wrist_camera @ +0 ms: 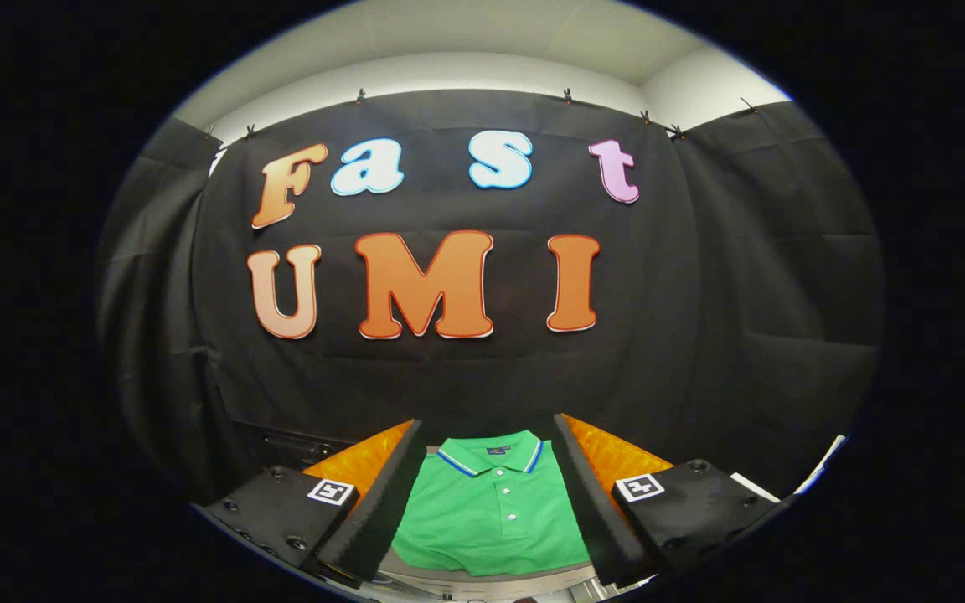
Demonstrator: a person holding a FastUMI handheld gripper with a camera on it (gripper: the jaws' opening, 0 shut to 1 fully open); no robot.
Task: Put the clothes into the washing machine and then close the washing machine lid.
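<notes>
A folded green polo shirt (491,519) with a blue-and-white striped collar and a buttoned placket lies flat on a light surface. I see it in the gap between my two fingers, below and just ahead of them. My gripper (489,435) stands open, its fingers spread wide to either side of the shirt and not touching it. Nothing is held between the fingers. The shirt's sleeves and sides are hidden behind the fingers.
The black cloth wall of the booth rises right behind the shirt. A dark object (290,444) sits low at the wall beyond the left finger. Something white (817,469) shows past the right finger.
</notes>
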